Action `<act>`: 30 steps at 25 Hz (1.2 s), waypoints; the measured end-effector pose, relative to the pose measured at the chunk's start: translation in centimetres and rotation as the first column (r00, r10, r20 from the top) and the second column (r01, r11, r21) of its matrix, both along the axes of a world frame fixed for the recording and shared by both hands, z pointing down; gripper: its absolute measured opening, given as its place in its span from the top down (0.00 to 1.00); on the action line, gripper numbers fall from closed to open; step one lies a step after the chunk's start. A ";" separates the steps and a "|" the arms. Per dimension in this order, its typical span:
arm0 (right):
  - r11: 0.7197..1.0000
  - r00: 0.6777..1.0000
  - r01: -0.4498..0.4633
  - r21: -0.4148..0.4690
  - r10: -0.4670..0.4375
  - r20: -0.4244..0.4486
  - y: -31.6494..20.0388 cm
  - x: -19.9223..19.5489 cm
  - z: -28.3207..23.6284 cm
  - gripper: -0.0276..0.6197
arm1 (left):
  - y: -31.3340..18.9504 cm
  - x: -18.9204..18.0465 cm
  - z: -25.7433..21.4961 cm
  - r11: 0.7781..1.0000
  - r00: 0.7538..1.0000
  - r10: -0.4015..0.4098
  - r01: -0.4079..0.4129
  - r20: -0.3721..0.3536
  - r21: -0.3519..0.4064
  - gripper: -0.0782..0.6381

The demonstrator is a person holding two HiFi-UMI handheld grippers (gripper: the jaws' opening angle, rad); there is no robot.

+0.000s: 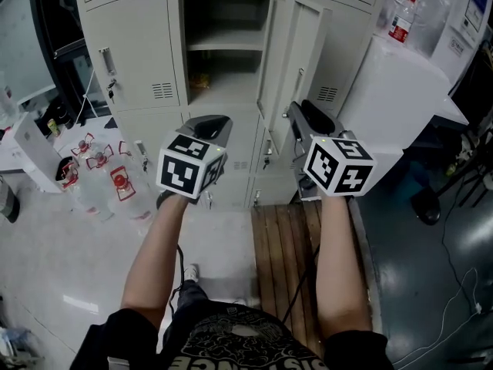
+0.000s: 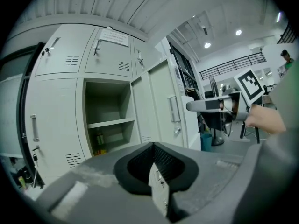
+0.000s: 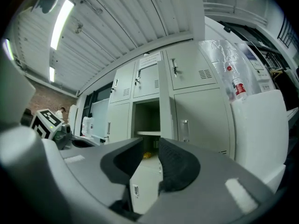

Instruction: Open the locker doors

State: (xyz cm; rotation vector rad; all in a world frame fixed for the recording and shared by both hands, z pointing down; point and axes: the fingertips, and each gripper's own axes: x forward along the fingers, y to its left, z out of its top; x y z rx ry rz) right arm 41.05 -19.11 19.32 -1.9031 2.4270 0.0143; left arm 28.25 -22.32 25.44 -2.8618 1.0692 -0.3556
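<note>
Left gripper: the left gripper (image 2: 153, 145) has its jaws pressed together at the tips and nothing between them. It is held out toward the lockers, aimed slightly downward.
Right gripper: the right gripper (image 3: 150, 143) has its jaws partly spread and pinches nothing. Only locker fronts farther off show through the gap. It is held level, just beside the open door and apart from it.
Marker cubes: each gripper carries one, the left cube (image 1: 189, 166) and the right cube (image 1: 339, 166), each above a bare forearm.
Middle locker: the middle locker (image 1: 223, 21) stands open straight ahead of both grippers. It has a shelf (image 1: 223, 45) across it and something small and yellow (image 1: 199, 79) on its bottom at the left.
Open door: the open door (image 1: 296, 52) is swung out to the right of that compartment, with its handle (image 1: 297, 83) near the right gripper's tips.
Closed door: the closed door (image 1: 135, 48) to the left of the open compartment is shut, and keys (image 1: 112, 91) hang below its handle.
Lower doors: the lower doors (image 1: 243, 156) under the open compartment are shut.
Right of the lockers: a white cabinet (image 1: 393, 99) stands there, with a bagged bottle (image 1: 400, 19) on top.
Floor: clear bottles (image 1: 100, 179) are clustered at the left, and wooden slats (image 1: 285, 253) lie under the right arm.
</note>
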 end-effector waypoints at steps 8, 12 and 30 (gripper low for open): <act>0.992 0.992 0.127 -0.022 -0.127 0.003 -1.8 -7.1 1.3 0.82 | -0.6 -6.7 0.0 0.993 0.993 -0.115 0.115 -0.003 -0.007 0.89; 0.976 0.977 0.214 -0.029 -0.214 0.006 -3.5 -12.2 1.8 0.82 | -1.3 -12.0 0.1 0.979 0.979 -0.205 0.205 -0.006 -0.009 0.89; 0.878 0.880 0.476 -0.050 -0.476 0.013 -12.0 -34.1 3.3 0.80 | -6.2 -33.4 0.1 0.881 0.881 -0.472 0.472 -0.016 -0.012 0.89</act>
